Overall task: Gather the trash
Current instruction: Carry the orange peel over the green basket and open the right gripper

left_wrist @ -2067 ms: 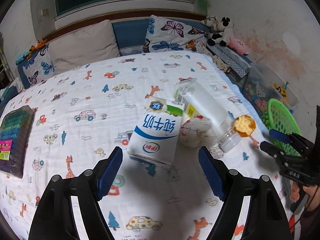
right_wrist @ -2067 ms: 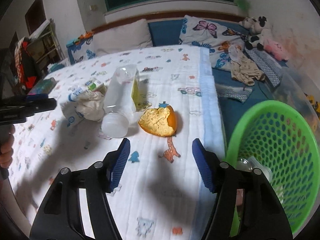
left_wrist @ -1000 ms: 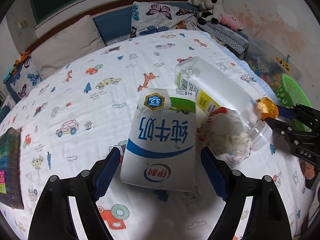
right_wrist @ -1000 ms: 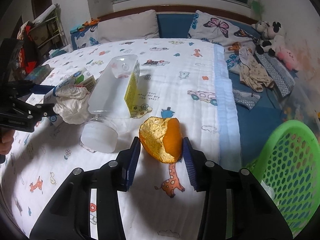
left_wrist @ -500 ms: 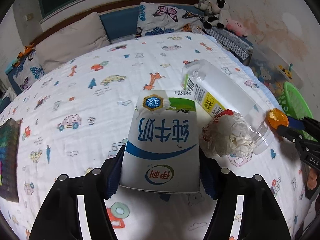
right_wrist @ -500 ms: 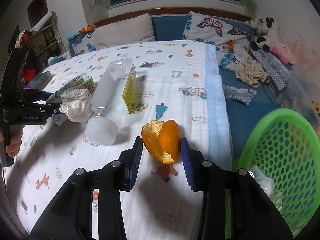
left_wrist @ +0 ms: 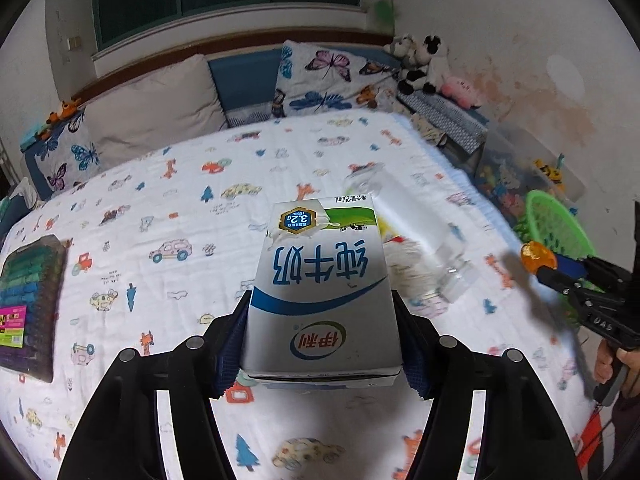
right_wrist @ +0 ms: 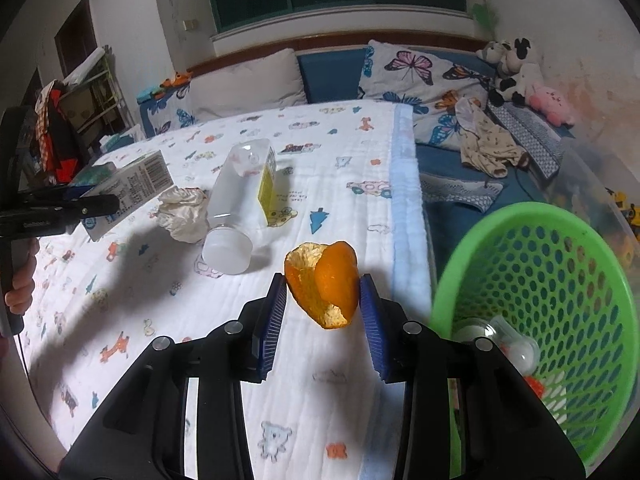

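A white and blue milk carton point(left_wrist: 320, 280) hangs above the bed with my left gripper point(left_wrist: 320, 332) shut on its lower end, a blue pad on each side. My right gripper point(right_wrist: 323, 312) is shut on an orange peel point(right_wrist: 324, 288), held above the bed's edge just left of the green mesh basket point(right_wrist: 480, 248). A crumpled white tissue point(right_wrist: 182, 214) and a clear plastic bottle point(right_wrist: 240, 196) lie side by side on the patterned sheet. In the right wrist view the carton point(right_wrist: 132, 188) shows at the left; in the left wrist view the peel point(left_wrist: 536, 258) shows at the right.
The basket holds some small clear and white pieces. A dark flat pack point(left_wrist: 28, 304) lies at the bed's left edge. Pillows point(left_wrist: 160, 112) line the headboard; plush toys point(right_wrist: 516, 68) and clothes point(right_wrist: 488, 144) sit along the right wall. A hand point(right_wrist: 20, 288) grips the left tool.
My left jaws closed on the milk carton and lifted it off the sheet. My right gripper tightened on the orange peel, raised it and carried it toward the basket.
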